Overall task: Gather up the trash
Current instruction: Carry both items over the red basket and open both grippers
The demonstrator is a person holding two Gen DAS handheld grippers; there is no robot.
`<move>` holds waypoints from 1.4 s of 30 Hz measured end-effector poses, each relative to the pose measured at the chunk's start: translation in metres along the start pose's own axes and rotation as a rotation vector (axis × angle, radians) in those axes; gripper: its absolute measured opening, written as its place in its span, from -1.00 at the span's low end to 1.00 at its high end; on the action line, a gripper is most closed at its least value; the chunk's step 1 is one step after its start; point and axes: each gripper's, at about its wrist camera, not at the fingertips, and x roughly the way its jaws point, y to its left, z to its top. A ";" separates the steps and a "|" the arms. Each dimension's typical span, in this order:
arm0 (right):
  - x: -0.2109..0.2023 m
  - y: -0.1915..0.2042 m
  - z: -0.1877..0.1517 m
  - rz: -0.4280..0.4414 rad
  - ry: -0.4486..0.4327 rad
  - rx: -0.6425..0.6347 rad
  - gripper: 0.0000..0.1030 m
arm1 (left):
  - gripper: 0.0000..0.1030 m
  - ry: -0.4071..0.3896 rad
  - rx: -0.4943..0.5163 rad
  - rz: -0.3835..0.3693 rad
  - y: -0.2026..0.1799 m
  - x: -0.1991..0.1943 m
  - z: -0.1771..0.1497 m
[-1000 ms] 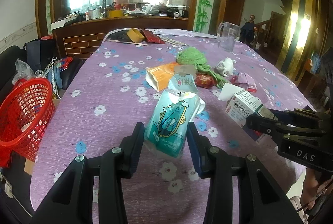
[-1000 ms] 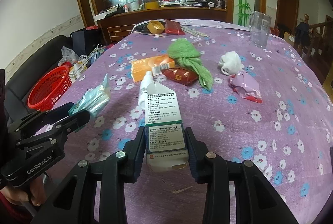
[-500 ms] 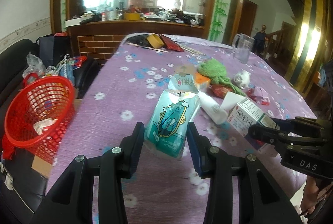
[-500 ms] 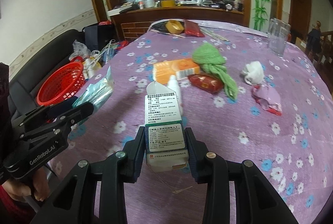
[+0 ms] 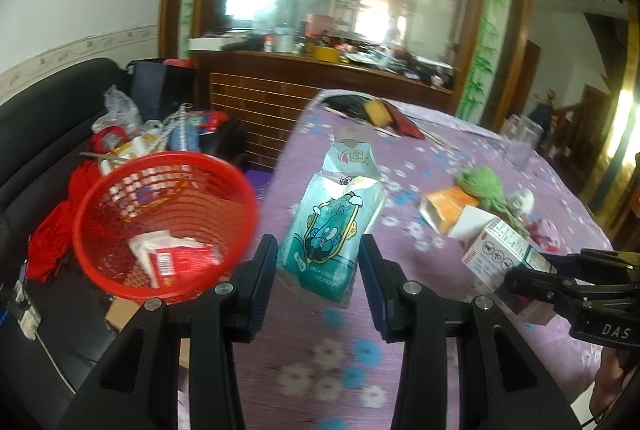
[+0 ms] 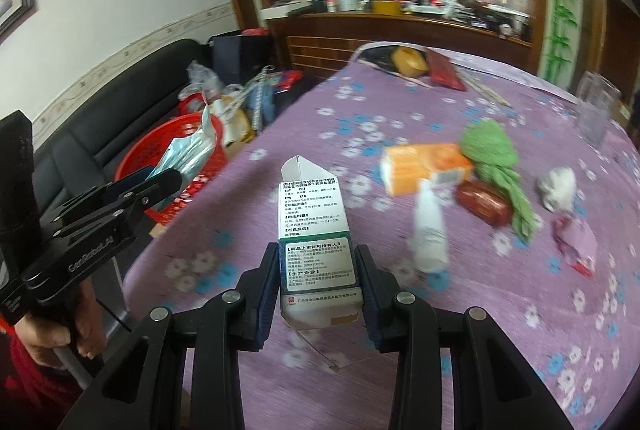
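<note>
We hold the left tongs point(image 5: 318, 262) clamped on a teal foil snack pouch point(image 5: 334, 230) beside the red plastic mesh basket point(image 5: 164, 226), ready to drop; right tongs point(image 6: 318, 282) clamp a white-green cardboard box point(image 6: 316, 250) above the tabletop point(image 6: 500, 310).

You have a teal snack packet point(image 5: 334, 230) upright in your left claw point(image 5: 318, 266), raised beside the red basket point(image 5: 168, 226), which already holds wrappers. Your right claw point(image 6: 318, 280) pinches a white medicine carton point(image 6: 314, 234), flap open, above the near tabletop point(image 6: 500, 330).
</note>
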 end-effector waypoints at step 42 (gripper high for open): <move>0.052 0.023 0.038 0.094 0.054 0.063 0.12 | 0.14 0.034 -0.096 0.057 0.053 0.022 0.012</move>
